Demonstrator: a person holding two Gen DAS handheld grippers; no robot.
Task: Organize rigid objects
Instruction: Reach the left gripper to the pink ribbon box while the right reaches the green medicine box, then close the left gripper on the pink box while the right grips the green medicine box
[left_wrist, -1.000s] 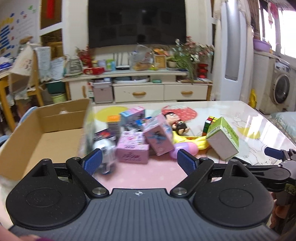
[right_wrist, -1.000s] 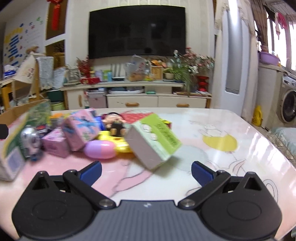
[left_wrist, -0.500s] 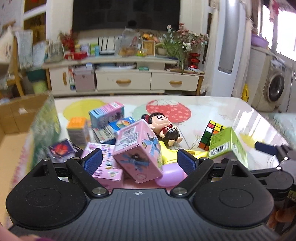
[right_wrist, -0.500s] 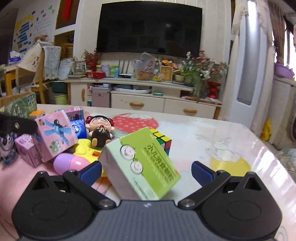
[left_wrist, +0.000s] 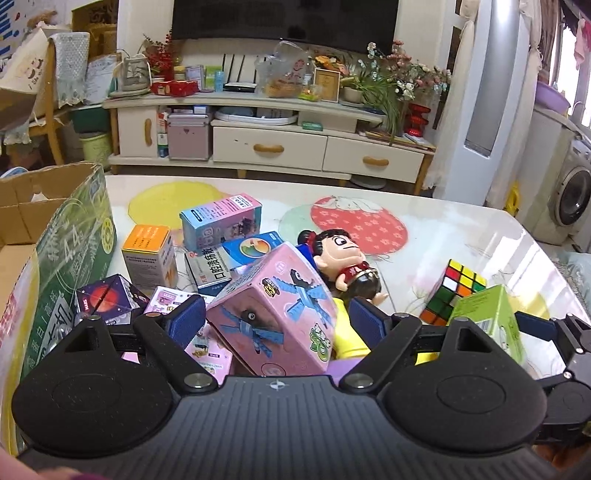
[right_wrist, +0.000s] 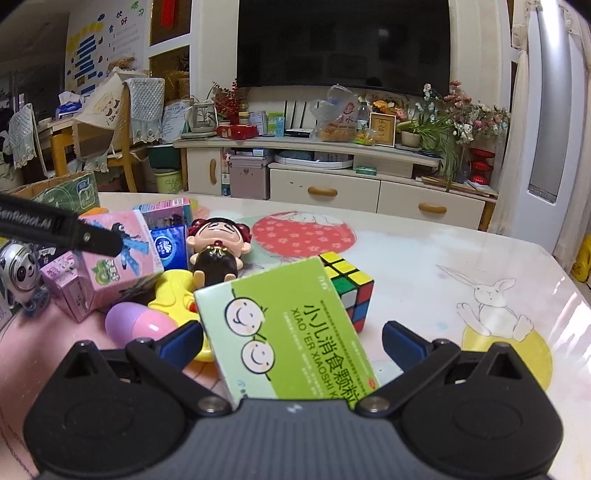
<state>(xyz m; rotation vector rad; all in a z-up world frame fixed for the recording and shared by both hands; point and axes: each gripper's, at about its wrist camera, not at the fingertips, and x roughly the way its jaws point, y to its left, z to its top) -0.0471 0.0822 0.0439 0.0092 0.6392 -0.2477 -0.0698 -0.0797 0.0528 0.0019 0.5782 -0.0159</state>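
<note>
Both grippers have closed in on the pile since 1 second ago. At the table's (left_wrist: 461, 229) left edge, the cardboard box (left_wrist: 22, 221) shows bare floor. Left gripper (left_wrist: 277, 319) gapes wide around the tilted pink box (left_wrist: 273, 314), pads apparently not yet touching. Right gripper (right_wrist: 291, 341) is equally spread, bracketing the green box (right_wrist: 291, 343) leaning beside the puzzle cube (right_wrist: 351, 291).

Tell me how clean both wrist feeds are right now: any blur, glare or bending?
Left wrist view: sharp, the pink box between the open jaws reads clearly; window glare washes the table at right. Right wrist view: sharp too, print on the green box is legible, dimmer room. Both bend straight edges toward the frame borders.
</note>
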